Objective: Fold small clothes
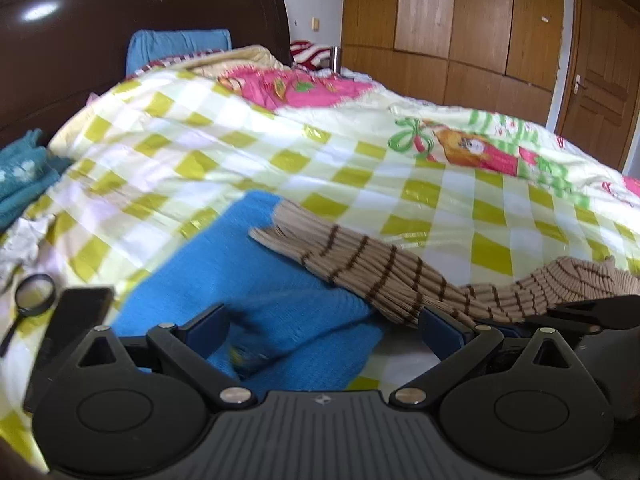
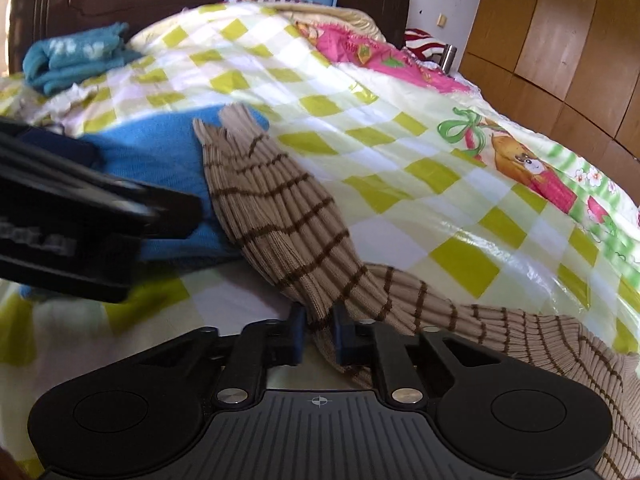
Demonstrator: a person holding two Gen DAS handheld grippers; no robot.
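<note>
Left edge of the right wrist view is mostly a blurry black blob, that's the left gripper; its jaws gape wide over the blue knit. The right gripper is clamped on the tan striped sweater, ribbed, running centre to lower right across the checked quilt.

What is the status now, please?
Right tool shut on striped knit. Left tool open over blue knit. Nothing in the way.
</note>
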